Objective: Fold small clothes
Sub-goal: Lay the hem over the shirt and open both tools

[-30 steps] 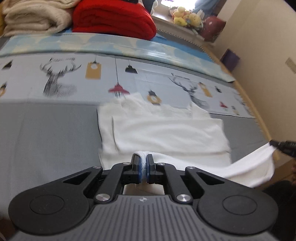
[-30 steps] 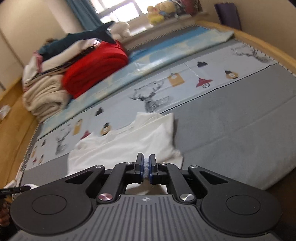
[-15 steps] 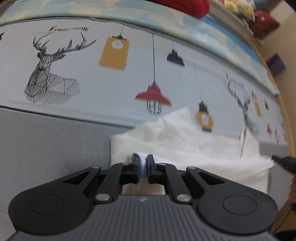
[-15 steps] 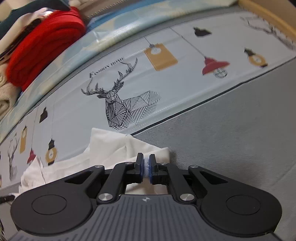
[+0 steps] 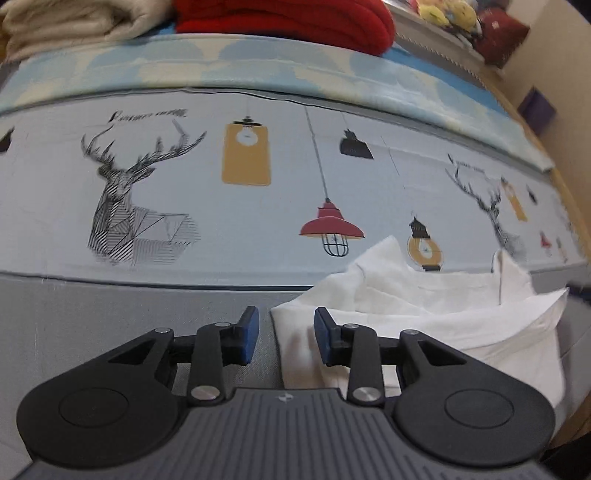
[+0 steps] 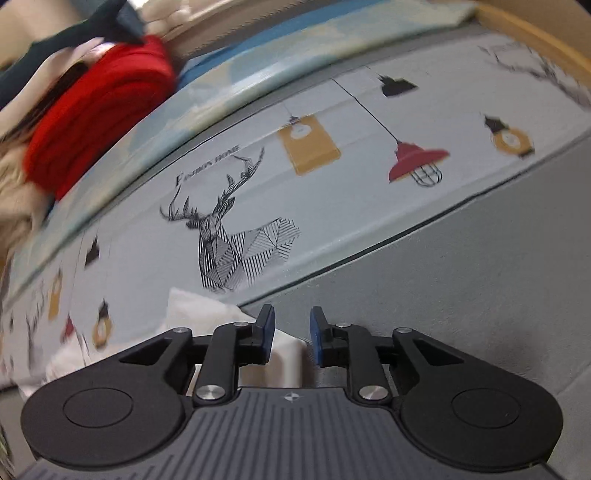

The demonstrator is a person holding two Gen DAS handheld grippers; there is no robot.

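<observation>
A small white garment (image 5: 424,314) lies folded over on the bed, at the seam between the grey band and the printed band. My left gripper (image 5: 286,334) is open, its blue pads (image 5: 248,334) apart just over the garment's left corner. In the right wrist view the same garment (image 6: 199,325) lies low and left. My right gripper (image 6: 291,334) is open over the garment's right corner, with nothing between its pads (image 6: 266,332).
The bed cover has a grey band (image 6: 461,288) and a printed band with deer (image 5: 136,210) and lamps. A red folded blanket (image 5: 295,18) and a cream blanket (image 5: 66,22) lie at the far edge. A wooden bed frame (image 6: 535,33) runs along the right.
Both grippers carried the garment's near edge forward over the rest, then opened and let it go. The cloth now lies folded on the bed.
</observation>
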